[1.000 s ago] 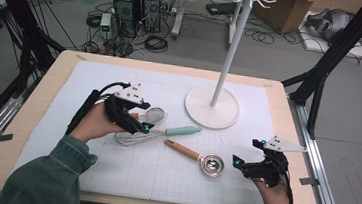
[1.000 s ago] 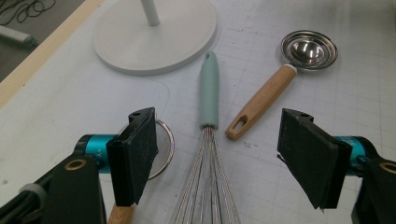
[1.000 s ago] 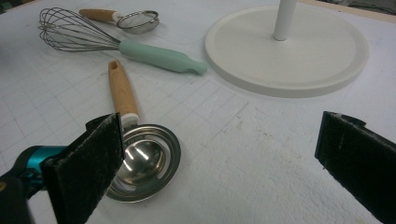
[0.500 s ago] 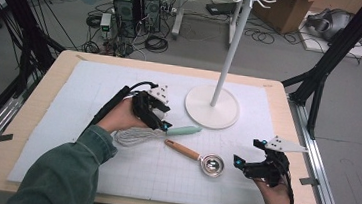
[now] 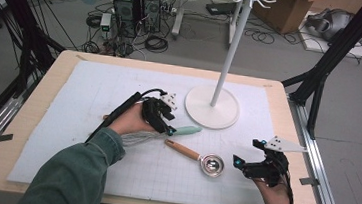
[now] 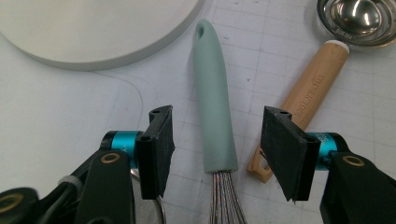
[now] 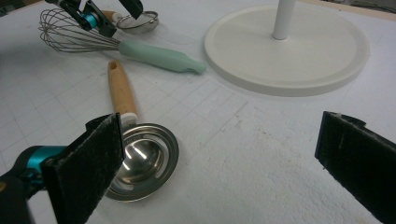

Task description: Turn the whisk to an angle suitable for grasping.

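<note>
On the white mat [image 5: 93,103], the left gripper [image 6: 215,149] hovers with its jaws spread on either side of the whisk's [image 6: 215,107] mint handle, near the wires, neither pad touching it. Just to the right lies the scoop [image 5: 203,160], its wooden handle stamped with small lettering too blurred to read and its steel bowl toward the right gripper [image 5: 244,164], which is wide open and holds nothing. The stand [image 5: 212,107] rises behind them, its round base near the whisk's handle tip.
</note>
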Motion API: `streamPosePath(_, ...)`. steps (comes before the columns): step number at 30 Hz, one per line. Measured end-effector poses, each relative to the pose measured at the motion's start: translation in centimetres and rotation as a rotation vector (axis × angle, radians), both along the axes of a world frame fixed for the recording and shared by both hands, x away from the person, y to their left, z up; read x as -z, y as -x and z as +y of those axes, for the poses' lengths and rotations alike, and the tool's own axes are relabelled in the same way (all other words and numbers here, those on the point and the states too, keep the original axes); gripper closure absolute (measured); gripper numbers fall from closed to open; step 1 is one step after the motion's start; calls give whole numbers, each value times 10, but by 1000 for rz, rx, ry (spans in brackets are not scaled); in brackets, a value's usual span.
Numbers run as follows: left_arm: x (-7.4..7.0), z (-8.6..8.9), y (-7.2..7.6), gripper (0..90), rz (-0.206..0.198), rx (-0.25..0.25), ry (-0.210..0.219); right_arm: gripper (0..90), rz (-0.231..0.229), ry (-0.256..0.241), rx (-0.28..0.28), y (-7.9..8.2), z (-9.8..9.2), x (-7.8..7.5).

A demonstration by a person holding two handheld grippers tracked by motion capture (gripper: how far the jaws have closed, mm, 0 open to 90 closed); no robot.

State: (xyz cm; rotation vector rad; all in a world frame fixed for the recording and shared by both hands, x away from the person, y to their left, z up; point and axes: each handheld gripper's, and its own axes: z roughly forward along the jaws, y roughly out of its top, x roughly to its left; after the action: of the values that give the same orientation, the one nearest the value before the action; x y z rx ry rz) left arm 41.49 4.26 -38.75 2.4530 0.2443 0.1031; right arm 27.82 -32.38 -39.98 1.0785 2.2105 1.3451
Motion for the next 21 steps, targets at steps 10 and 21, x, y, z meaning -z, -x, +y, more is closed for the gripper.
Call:
streamPosePath(10,12,-8,-6,528,34,-9,-54,5,2,2,-4,0,0,0)
streamPosePath(21,21,-13,-7,603,53,-5,-109,5,2,1,-7,0,1,0)
